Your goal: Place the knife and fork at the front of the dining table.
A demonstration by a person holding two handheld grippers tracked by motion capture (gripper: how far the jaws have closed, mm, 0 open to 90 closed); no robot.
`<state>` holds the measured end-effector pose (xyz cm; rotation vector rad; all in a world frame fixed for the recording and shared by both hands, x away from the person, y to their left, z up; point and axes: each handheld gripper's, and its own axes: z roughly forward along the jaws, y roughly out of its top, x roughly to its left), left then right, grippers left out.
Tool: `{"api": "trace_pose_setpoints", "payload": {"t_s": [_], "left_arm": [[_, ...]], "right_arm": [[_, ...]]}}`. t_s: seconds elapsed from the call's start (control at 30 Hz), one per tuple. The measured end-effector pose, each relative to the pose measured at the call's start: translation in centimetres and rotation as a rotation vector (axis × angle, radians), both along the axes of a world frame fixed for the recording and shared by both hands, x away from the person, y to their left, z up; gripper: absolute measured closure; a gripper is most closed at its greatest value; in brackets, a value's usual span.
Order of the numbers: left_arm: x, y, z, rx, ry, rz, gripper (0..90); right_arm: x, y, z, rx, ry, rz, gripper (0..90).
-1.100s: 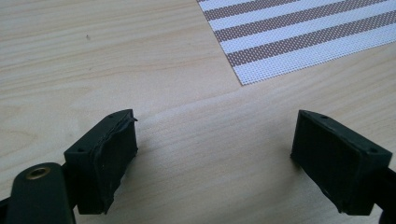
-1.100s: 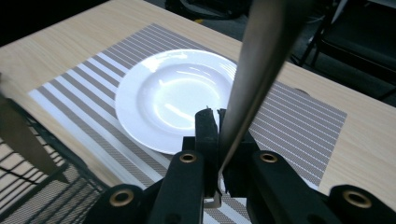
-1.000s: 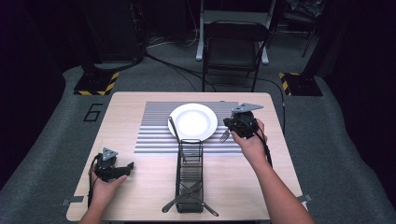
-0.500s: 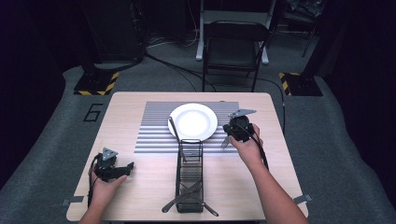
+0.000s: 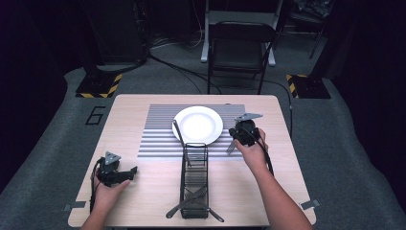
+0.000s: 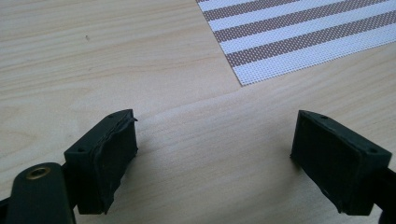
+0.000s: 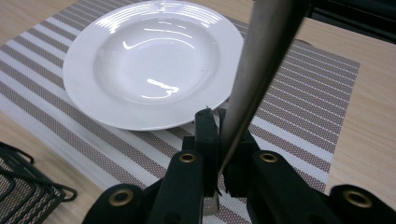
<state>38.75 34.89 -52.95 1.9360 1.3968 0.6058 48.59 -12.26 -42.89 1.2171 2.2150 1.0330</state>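
A table (image 5: 143, 201) carried a striped placemat (image 5: 158, 134) with a white plate (image 5: 197, 124) and a wire caddy (image 5: 194, 182) holding cutlery. One utensil (image 5: 178, 132) already lay at the plate's left edge. The right gripper (image 5: 234, 143), jaws clamped on a metal utensil (image 7: 261, 70), held it low just right of the plate; placing appeared unfinished. The left gripper (image 5: 127, 173) rested wide open, idle. The held utensil's type was unclear, its end cut off.

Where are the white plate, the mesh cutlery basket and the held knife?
white plate (image 5: 197, 123): high view, centre of bowl.
mesh cutlery basket (image 5: 195, 179): high view, mesh floor.
knife (image 7: 261, 65): right gripper view, metal shaft above the tool.
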Motion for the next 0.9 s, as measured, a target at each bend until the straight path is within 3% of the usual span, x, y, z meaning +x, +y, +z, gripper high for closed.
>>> {"api": "trace_pose_setpoints", "payload": {"t_s": [0.03, 0.2, 0.9], "left_arm": [[0.0, 0.0, 0.0, 0.0, 0.0, 0.0, 13.8], [0.0, 0.0, 0.0, -0.002, -0.005, 0.0, 13.8], [0.0, 0.0, 0.0, -0.001, 0.0, -0.002, 13.8]], "right_arm": [[-0.1, 0.0, 0.0, 0.016, 0.012, -0.021, 86.3], [0.1, -0.2, -0.4, 0.033, -0.011, -0.064, 85.5], [1.6, 0.5, -1.2, 0.03, -0.047, -0.153, 83.3]]}}
